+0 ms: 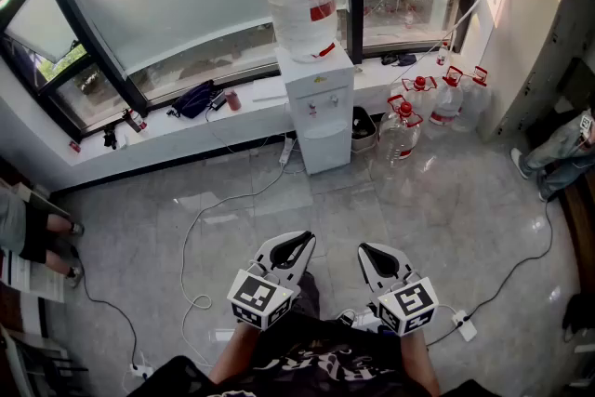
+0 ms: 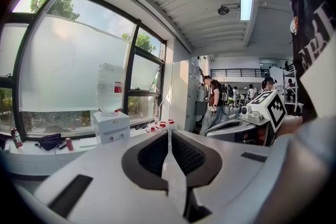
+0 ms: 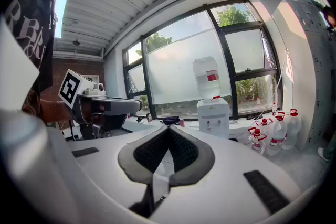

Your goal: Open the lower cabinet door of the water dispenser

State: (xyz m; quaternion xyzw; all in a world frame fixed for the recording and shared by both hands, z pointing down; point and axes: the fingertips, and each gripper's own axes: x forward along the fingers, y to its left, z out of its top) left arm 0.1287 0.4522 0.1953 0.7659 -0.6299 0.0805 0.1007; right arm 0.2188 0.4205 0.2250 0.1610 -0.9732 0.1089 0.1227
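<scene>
The white water dispenser point(image 1: 316, 112) stands against the window ledge with a clear bottle point(image 1: 299, 0) on top. Its lower cabinet door point(image 1: 323, 146) is closed. Both grippers are held low in front of me, well short of the dispenser. My left gripper point(image 1: 299, 242) is shut with nothing between its jaws, and my right gripper point(image 1: 370, 251) is shut and empty too. The left gripper view shows the dispenser point(image 2: 111, 126) far off, left of the left gripper's point(image 2: 168, 132) closed tips. In the right gripper view the dispenser point(image 3: 213, 117) stands right of the right gripper's point(image 3: 169, 129) tips.
Several red-capped water jugs point(image 1: 437, 102) stand right of the dispenser. Cables point(image 1: 200, 237) trail across the grey tiled floor, and a power strip point(image 1: 463, 326) lies at my right. A dark bag point(image 1: 195, 98) rests on the ledge. People stand at the left point(image 1: 33, 232) and right point(image 1: 558, 153) edges.
</scene>
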